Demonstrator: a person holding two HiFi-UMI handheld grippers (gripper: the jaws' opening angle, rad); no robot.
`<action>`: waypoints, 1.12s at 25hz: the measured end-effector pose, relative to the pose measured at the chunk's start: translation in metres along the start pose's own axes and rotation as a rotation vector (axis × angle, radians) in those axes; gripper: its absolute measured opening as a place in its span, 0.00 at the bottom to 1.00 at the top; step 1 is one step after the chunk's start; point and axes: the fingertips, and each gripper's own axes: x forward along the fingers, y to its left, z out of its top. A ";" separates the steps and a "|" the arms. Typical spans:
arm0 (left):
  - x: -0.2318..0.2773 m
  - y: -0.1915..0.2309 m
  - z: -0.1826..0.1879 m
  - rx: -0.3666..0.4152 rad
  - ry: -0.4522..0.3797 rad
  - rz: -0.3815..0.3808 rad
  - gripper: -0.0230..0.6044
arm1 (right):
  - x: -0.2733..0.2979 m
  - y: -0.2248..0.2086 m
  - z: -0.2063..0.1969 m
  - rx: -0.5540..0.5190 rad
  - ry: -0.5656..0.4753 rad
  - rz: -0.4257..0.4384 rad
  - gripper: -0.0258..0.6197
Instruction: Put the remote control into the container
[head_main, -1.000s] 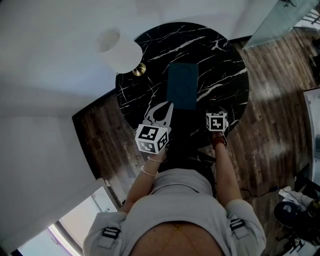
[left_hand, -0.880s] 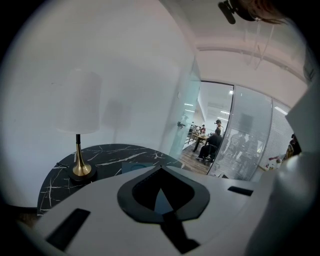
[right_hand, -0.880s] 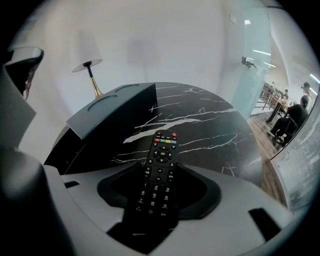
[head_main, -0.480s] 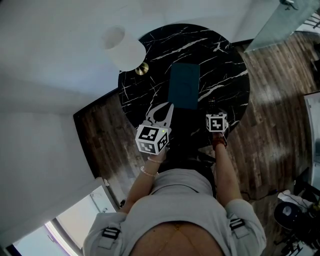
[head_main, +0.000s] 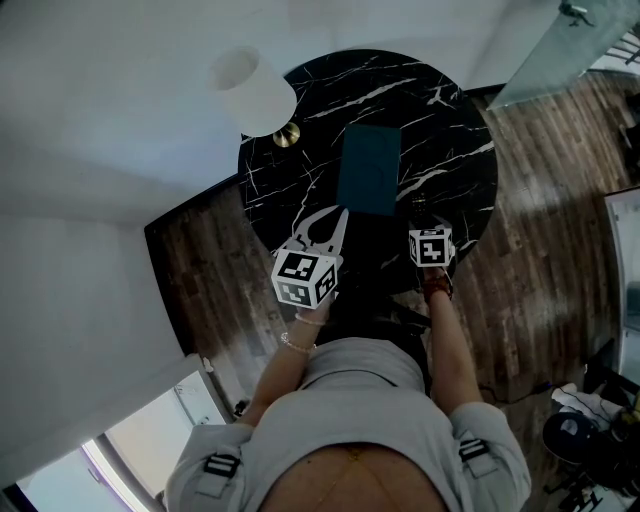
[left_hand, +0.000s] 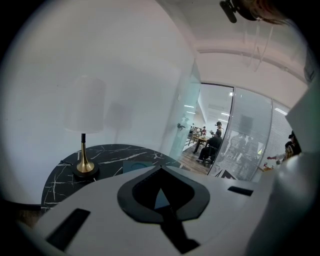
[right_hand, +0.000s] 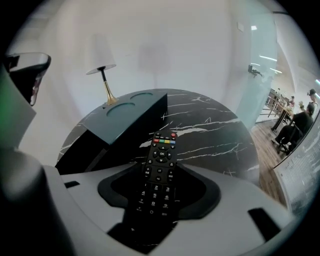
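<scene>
The black remote control (right_hand: 159, 172) lies lengthwise between the jaws of my right gripper (right_hand: 159, 170), its coloured buttons pointing forward. The pads press on its sides. In the head view my right gripper (head_main: 421, 212) is over the near right part of the round black marble table (head_main: 440, 120). The container, a dark teal box (head_main: 370, 170) with two round recesses in its top (right_hand: 125, 117), stands at the table's middle, just ahead and left of the remote. My left gripper (head_main: 338, 215) hovers at the table's near edge, left of the box, shut with nothing in it (left_hand: 161, 170).
A lamp with a white shade (head_main: 255, 92) and a brass base (head_main: 287, 135) stands at the table's far left. Dark wood floor (head_main: 540, 200) surrounds the table. A white wall is behind it, and a glass partition (right_hand: 260, 75) stands to the right.
Only the head camera has shifted slightly. Neither gripper has visibly moved.
</scene>
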 end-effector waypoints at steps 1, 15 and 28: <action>-0.001 -0.001 0.000 0.001 -0.002 -0.003 0.04 | -0.004 0.002 0.002 0.005 -0.008 0.005 0.39; -0.009 -0.017 -0.004 0.023 -0.003 -0.041 0.04 | -0.062 0.048 0.041 -0.007 -0.146 0.125 0.39; -0.019 -0.007 -0.013 0.020 -0.008 -0.019 0.04 | -0.090 0.104 0.063 -0.051 -0.198 0.245 0.39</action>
